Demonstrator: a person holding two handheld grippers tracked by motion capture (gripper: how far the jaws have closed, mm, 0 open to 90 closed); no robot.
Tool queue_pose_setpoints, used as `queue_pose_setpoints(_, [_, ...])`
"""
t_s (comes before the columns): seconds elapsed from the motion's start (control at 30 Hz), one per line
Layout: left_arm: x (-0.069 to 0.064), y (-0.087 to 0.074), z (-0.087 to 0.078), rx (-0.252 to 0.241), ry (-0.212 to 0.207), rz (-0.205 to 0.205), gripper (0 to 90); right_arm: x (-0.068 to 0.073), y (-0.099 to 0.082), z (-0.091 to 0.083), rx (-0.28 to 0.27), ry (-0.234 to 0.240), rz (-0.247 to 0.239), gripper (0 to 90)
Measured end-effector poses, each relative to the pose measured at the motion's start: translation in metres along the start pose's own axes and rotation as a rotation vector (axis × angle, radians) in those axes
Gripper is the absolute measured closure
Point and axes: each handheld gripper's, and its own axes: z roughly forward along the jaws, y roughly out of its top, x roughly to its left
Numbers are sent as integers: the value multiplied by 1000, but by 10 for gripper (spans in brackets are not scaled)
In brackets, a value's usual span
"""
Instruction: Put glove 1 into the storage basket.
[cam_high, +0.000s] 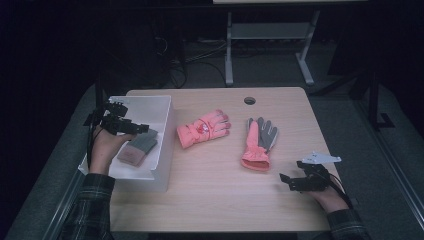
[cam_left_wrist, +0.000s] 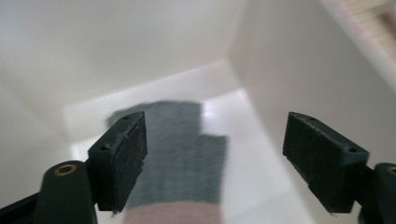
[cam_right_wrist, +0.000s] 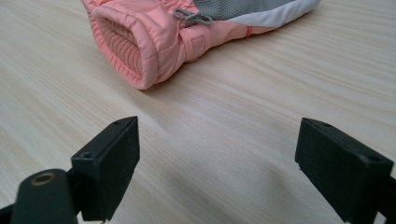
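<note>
Two wide-open grippers frame the work: the left gripper (cam_high: 141, 129) hangs over the grey knit glove (cam_high: 138, 148) lying loose in the white bin (cam_high: 161, 150), a soft, light, floppy thing best pinched at its pink cuff, while the right gripper (cam_high: 286, 182) rests on the table (cam_high: 210, 185).

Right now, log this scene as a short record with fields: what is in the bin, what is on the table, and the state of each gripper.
bin: white bin at the table's left edge
in bin: grey and pink knit glove, lying flat
on table: two pink ski gloves, one back up, one grey palm up
left gripper: open, above the knit glove, not touching it
right gripper: open, empty, facing the cuff of the palm-up glove
</note>
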Motion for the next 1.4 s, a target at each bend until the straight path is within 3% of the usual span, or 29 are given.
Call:
queue_pose_setpoints(0.03, [0, 0, 0, 0, 0, 0, 184, 0, 0, 0, 0, 0, 0, 135])
queue_pose_setpoints(0.07, [-8, 5, -4, -18, -38, 18, 178, 0, 0, 0, 2, 1, 1, 135])
queue_pose_setpoints(0.17, [-22, 12, -8, -34, -84, 58, 159, 0, 0, 0, 2, 1, 1, 135])
queue_pose_setpoints(0.27, [-38, 19, -10, -45, -119, 100, 145, 0, 0, 0, 2, 0, -1, 135])
queue_pose_setpoints(0.3, [-38, 19, -10, -45, -119, 100, 145, 0, 0, 0, 2, 0, -1, 135])
queue_pose_setpoints(0.43, [-69, 27, -12, -69, -191, 152, 141, 0, 1, 0, 4, 0, -7, 134])
queue_pose_setpoints(0.47, [-69, 27, -12, -69, -191, 152, 141, 0, 1, 0, 4, 0, -7, 134])
queue_pose_setpoints(0.53, [-87, 31, -13, -84, -214, 185, 141, 1, 0, 0, 7, 1, -2, 134])
queue_pose_setpoints(0.57, [-87, 31, -13, -84, -214, 185, 141, 1, 0, 0, 7, 1, -2, 134])
queue_pose_setpoints(0.6, [-99, 33, -14, -99, -229, 200, 141, 1, 0, -1, 8, -1, 0, 134])
queue_pose_setpoints(0.63, [-99, 33, -14, -99, -229, 200, 142, 1, 0, -1, 8, -1, 0, 134])
queue_pose_setpoints(0.67, [-111, 34, -13, -99, -243, 227, 142, 1, 0, -2, 7, -1, -2, 134])
queue_pose_setpoints(0.77, [-123, 34, -12, -103, -261, 239, 142, 0, 0, -2, 9, -1, 3, 134])
queue_pose_setpoints(0.83, [-139, 32, -8, -108, -288, 257, 143, 1, 0, -3, 10, 1, 9, 134])
queue_pose_setpoints(1.1, [-176, 28, 15, -88, -319, 302, 151, 2, 1, -3, 11, 3, 1, 134])
queue_pose_setpoints(1.2, [-186, 25, 25, -78, -327, 325, 155, 2, 1, -3, 12, 5, 10, 134])
queue_pose_setpoints(1.4, [-202, 15, 46, -80, -332, 330, 225, 3, 2, -4, 17, -5, 12, 135])
